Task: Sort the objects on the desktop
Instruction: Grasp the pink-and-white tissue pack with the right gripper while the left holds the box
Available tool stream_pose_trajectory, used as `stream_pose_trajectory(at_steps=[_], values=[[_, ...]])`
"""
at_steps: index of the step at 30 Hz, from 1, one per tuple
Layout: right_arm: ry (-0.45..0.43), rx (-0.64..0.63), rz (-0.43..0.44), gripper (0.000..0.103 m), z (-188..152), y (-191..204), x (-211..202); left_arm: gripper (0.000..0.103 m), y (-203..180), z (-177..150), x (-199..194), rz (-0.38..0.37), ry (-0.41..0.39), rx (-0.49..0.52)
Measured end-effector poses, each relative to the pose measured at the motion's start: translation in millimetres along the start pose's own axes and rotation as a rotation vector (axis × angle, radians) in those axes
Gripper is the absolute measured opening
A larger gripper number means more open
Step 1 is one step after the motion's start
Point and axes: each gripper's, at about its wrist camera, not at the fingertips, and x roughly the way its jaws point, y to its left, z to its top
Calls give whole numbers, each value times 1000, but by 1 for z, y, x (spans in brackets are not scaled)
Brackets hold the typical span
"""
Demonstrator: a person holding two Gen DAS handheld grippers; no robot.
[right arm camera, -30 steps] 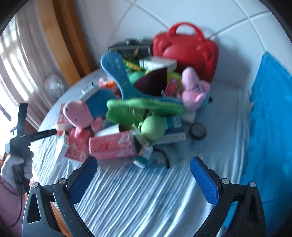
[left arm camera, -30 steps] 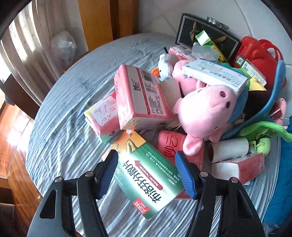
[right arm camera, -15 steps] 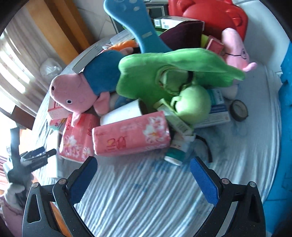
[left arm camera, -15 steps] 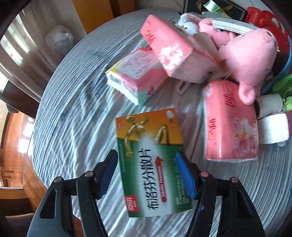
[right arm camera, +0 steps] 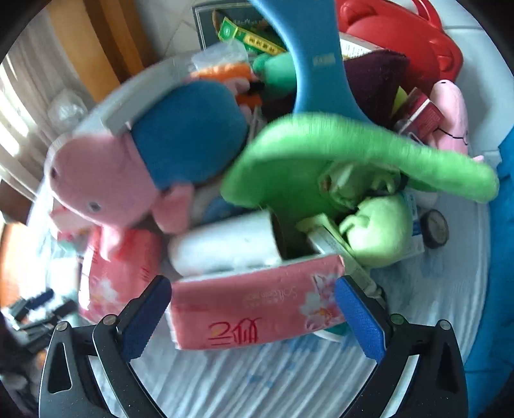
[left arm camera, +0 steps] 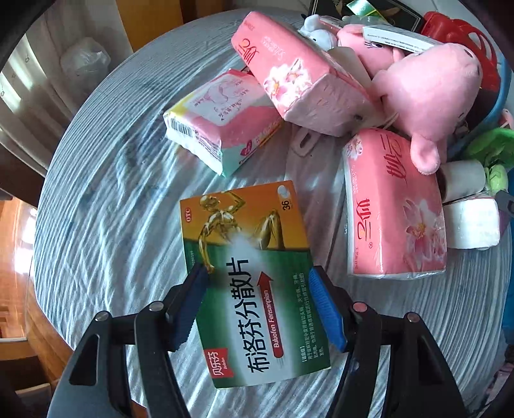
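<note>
My left gripper is shut on a green and orange medicine box and holds it over the grey striped cloth, left of the pile. My right gripper is open, its blue pads on either side of a pink tissue pack at the front of the pile; whether they touch it I cannot tell. The pile holds a pink pig plush with blue body, a green plush, a white roll and more pink tissue packs.
A red plastic case and a dark box stand at the back of the pile. A blue paddle-shaped item sticks up. A tape roll lies right of the pile. Blue fabric covers the right side. The table edge runs at left.
My left gripper has lifted the medicine box out of the pile and drawn it back to the left. My right gripper has moved in to the pile, up to the front pink tissue pack.
</note>
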Motion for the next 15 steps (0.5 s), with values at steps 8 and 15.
stream_pose_trajectory(at_steps=[8, 15], values=[[146, 113, -58, 103, -86, -58, 4, 69, 12, -19, -10, 26, -23, -5], [86, 289, 38, 103, -88, -66, -14, 69, 1, -20, -18, -33, -22, -40]])
